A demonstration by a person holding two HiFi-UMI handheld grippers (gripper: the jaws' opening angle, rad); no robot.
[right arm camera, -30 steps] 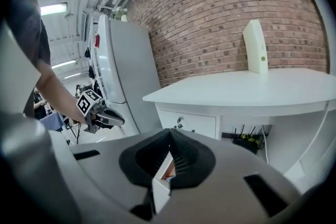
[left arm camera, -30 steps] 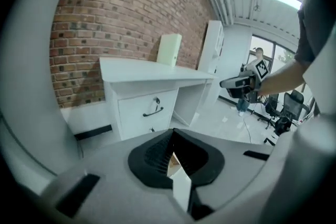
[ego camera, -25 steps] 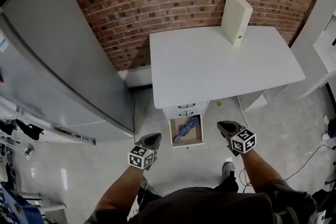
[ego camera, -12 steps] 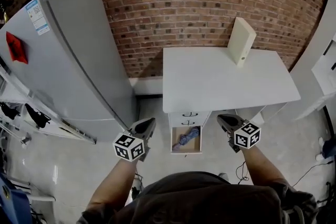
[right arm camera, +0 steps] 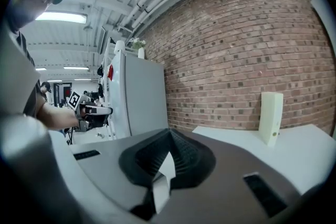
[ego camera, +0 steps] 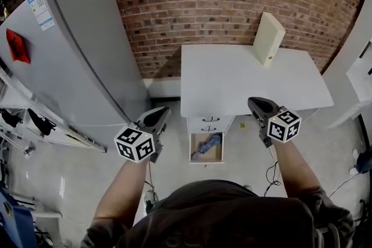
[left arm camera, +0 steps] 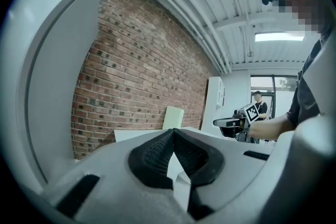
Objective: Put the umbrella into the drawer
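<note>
The blue folded umbrella (ego camera: 208, 144) lies inside the open bottom drawer (ego camera: 206, 161) of the white desk (ego camera: 232, 78), slanted from the drawer's front left corner toward its back right corner. The drawer stands pulled out below the desk's front edge. The left gripper (ego camera: 164, 111) is held out left of the drawer, well apart from it; in the left gripper view its jaws are closed tip to tip with nothing between them. The right gripper (ego camera: 252, 103) hangs over the desk's front edge, its jaws likewise together and empty. A cream binder (ego camera: 268, 38) stands upright at the desk's back right corner. The grey fridge (ego camera: 75, 49) carries a blue-and-white label (ego camera: 38, 9) whose print is too small to read
</note>
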